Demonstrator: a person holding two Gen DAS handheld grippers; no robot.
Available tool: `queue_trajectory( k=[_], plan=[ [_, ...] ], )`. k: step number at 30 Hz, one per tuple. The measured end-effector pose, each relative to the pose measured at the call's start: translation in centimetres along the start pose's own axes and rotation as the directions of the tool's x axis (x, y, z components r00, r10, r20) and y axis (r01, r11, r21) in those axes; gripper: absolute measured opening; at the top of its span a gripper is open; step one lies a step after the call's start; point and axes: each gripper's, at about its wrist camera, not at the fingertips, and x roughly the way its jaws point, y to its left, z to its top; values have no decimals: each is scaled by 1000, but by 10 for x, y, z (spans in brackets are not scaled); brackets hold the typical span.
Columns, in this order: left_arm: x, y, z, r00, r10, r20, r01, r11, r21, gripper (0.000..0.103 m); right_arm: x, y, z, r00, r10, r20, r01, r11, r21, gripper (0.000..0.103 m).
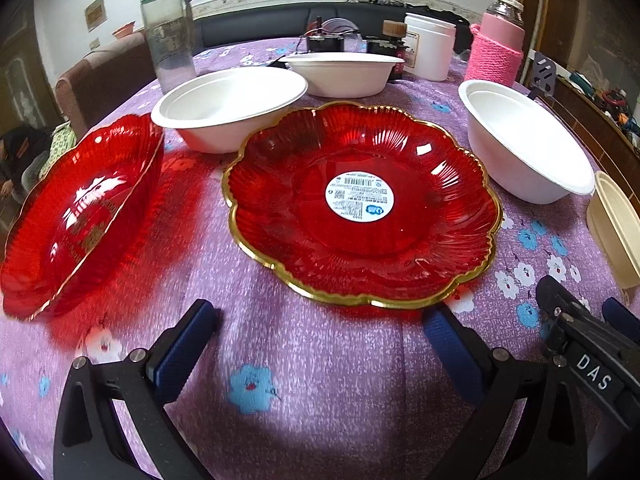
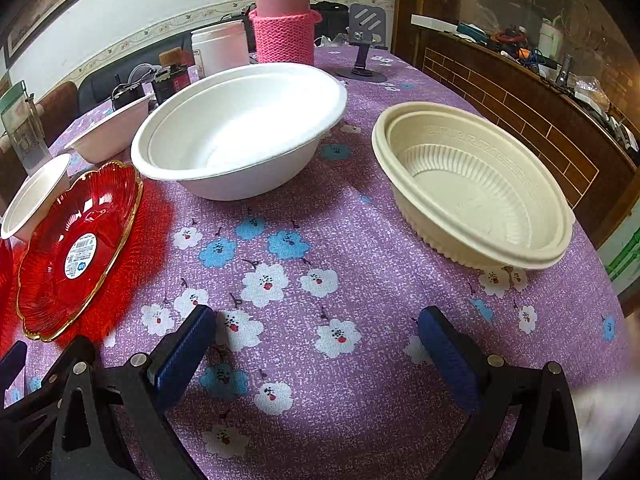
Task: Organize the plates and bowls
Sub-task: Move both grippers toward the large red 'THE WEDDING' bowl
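Note:
A red gold-rimmed plate (image 1: 362, 204) with a white sticker lies just ahead of my left gripper (image 1: 320, 324), which is open and empty; the plate also shows in the right wrist view (image 2: 80, 248). A second red plate (image 1: 80, 216) lies to its left. Three white bowls stand behind: left (image 1: 228, 108), far middle (image 1: 344, 74), right (image 1: 524, 140). The right one also shows in the right wrist view (image 2: 240, 132). A cream ribbed bowl (image 2: 472, 184) stands ahead right of my right gripper (image 2: 318, 320), which is open and empty over the cloth.
A purple flowered tablecloth (image 2: 320, 240) covers the table. At the back stand a clear green-lidded bottle (image 1: 168, 28), a pink knitted-sleeve flask (image 2: 282, 16), a white jar (image 2: 220, 50) and a phone stand (image 2: 362, 52). A wood counter (image 2: 520, 120) runs along the right.

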Motion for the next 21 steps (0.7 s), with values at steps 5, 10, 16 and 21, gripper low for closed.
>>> queue_trajectory(
  k=[5,10,16,21],
  plan=[
    [-10,-3,-13,999,-41,-26,43,997,60,103,-2,-4,0,1000,0,-1,0,1000,3,102],
    [-19,-1,-23,997,-49,-54,54,996,77,103,1,-4,2,1000,1,-2,-1,1000,6,102],
    [-23,-1,-30,996,-51,-67,56,995,85,103,-1,-2,-1,999,26,-34,-26,1000,-15,102],
    [-30,0,-38,989,-86,-122,103,983,149,103,-14,-3,-17,996,47,-71,-51,997,-56,102]
  ],
)
